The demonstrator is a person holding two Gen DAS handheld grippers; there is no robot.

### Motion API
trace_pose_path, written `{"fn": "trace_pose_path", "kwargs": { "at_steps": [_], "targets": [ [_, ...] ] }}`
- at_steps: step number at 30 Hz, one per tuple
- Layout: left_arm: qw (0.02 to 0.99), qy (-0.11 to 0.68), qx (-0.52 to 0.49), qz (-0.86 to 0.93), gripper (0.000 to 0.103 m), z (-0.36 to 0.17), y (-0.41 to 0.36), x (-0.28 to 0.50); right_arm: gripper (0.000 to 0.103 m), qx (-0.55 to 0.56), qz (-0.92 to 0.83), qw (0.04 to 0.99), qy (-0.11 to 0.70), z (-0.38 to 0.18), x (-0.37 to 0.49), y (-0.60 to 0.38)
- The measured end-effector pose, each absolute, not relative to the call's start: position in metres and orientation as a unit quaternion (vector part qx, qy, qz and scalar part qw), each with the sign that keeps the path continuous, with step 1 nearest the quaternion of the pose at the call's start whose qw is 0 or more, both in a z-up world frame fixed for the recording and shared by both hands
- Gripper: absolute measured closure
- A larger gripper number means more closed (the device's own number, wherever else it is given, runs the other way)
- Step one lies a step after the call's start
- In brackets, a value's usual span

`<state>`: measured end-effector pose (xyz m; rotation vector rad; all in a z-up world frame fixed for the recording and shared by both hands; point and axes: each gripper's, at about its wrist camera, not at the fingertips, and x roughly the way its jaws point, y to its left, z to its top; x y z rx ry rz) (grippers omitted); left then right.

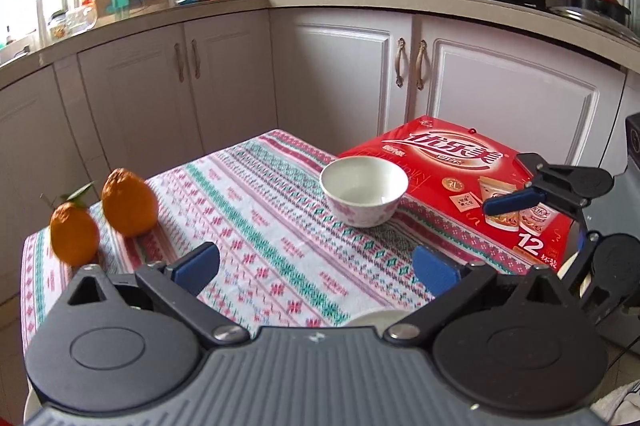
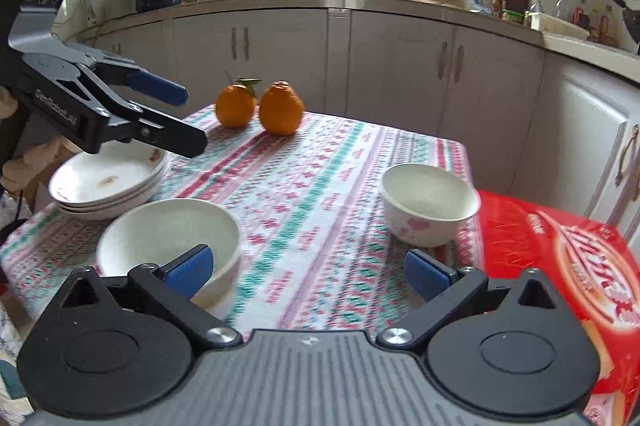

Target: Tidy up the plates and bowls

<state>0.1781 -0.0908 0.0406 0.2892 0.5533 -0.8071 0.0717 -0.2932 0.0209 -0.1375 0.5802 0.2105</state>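
A stack of white plates (image 2: pixel 108 181) sits at the table's near left corner in the right wrist view. My left gripper (image 2: pixel 191 121) hovers just above the stack, open and holding nothing. In its own view the left gripper (image 1: pixel 316 270) frames bare tablecloth, with a white rim (image 1: pixel 376 318) showing below it. A plain white bowl (image 2: pixel 168 238) stands close in front of my right gripper (image 2: pixel 308 272), which is open; its left finger (image 2: pixel 188 270) overlaps that bowl's rim in the picture. A white bowl with pink flowers (image 2: pixel 430 209) (image 1: pixel 364 191) stands farther off, next to a red box.
The red carton (image 1: pixel 460 177) (image 2: pixel 560 266) lies at the table's right edge. Two oranges (image 2: pixel 280 113) (image 1: pixel 128 207) sit at the far left corner. A patterned tablecloth (image 1: pixel 260 226) covers the table. Kitchen cabinets (image 1: pixel 340 73) and a cluttered counter stand behind.
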Motion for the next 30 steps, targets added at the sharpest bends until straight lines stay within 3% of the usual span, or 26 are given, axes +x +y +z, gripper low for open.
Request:
{"fn": "trace_pose_path", "kwargs": {
  "at_steps": [30],
  "targets": [
    [0.808,0.376,0.147,-0.429,0.001,-0.027,-0.239,0.316,0.0,-0.097,0.097,0.94,0.311,-0.036,0.194,-0.37]
  ]
}}
